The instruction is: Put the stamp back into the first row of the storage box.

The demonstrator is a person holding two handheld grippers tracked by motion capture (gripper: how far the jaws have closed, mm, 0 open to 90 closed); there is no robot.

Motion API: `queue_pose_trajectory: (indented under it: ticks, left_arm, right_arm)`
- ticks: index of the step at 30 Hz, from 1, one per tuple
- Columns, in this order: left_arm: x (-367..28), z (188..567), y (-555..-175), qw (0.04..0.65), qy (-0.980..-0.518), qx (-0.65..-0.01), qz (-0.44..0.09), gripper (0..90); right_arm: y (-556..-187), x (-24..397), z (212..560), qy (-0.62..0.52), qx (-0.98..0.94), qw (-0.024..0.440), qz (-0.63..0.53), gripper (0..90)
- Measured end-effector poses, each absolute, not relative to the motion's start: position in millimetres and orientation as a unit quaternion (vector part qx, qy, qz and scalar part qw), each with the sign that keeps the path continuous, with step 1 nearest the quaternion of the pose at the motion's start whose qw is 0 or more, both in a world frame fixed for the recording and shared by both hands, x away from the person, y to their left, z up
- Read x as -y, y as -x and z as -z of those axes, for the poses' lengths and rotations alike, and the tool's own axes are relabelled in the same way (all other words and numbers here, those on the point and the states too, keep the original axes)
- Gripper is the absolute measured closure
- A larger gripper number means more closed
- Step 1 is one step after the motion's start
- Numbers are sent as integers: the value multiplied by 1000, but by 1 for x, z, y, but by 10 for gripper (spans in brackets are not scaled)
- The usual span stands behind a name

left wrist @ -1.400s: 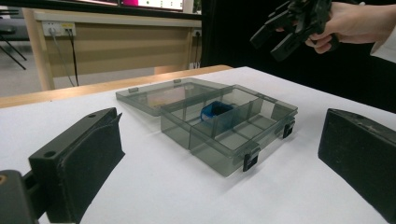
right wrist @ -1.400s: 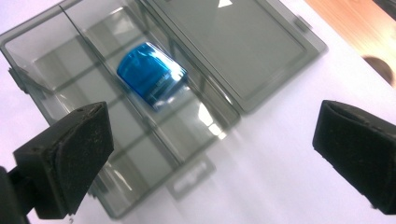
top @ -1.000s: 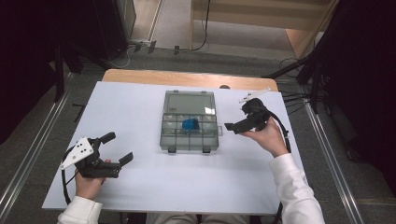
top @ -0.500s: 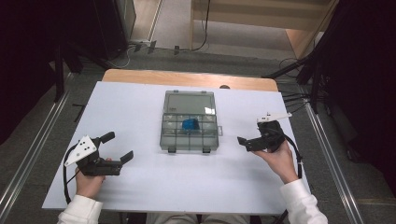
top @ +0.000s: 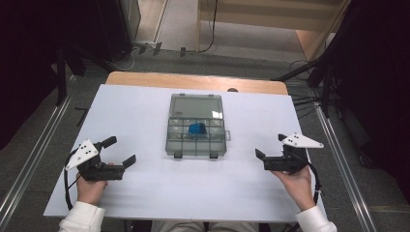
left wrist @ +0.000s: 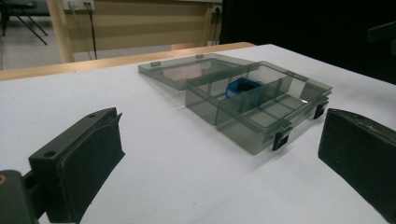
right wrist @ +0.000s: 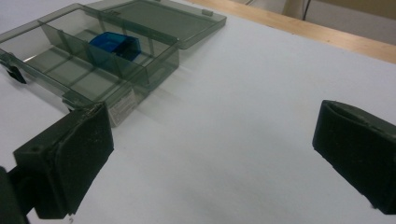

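Left gripper (top: 121, 151) sits low on the bench (top: 145, 198), near its left edge, well apart from the box (top: 196, 145). Fingers (left wrist: 84, 158) wide, nothing between them; the left gripper view looks across bare white surface at the box's front corner. Reads as a parked pose, not a reach.

Box is at bench centre, lid (top: 196, 105) swung fully back and lying flat behind the tray. That leaves every compartment open from above, so either hand could go straight in. Blue part (top: 197, 128) sits in a middle compartment, upright enough to show a hollow top in the right gripper view (right wrist: 114, 44). Other compartments look empty. Two black latches (left wrist: 280, 138) hang free on the front wall.

Right gripper (top: 272, 150) mirrors the left: low, near the right edge, aimed inward at the box, well apart from it. Fingers (right wrist: 77, 163) wide, holding nothing.

My read: both hands symmetric and clear of the box, so either the part has just been dropped in or the lid close comes next.
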State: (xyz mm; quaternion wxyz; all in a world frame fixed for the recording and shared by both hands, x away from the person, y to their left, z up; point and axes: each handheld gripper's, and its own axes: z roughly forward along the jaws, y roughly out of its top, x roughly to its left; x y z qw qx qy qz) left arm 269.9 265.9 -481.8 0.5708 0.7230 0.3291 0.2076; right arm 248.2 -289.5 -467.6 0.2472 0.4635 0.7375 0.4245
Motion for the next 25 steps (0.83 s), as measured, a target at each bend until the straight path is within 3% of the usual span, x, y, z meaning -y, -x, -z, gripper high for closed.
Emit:
queue_pose_trajectory:
  ticks: [7,25]
  left_arm:
    - [-270,483,-269,571,-715,-337,-221,0]
    - [-273,481,-267,579,-711,-335,-215,0]
  right_arm:
    - [-223,302,487,-445,-696,294,-481,0]
    - [-201,299,511,-433,-701,290,-486,0]
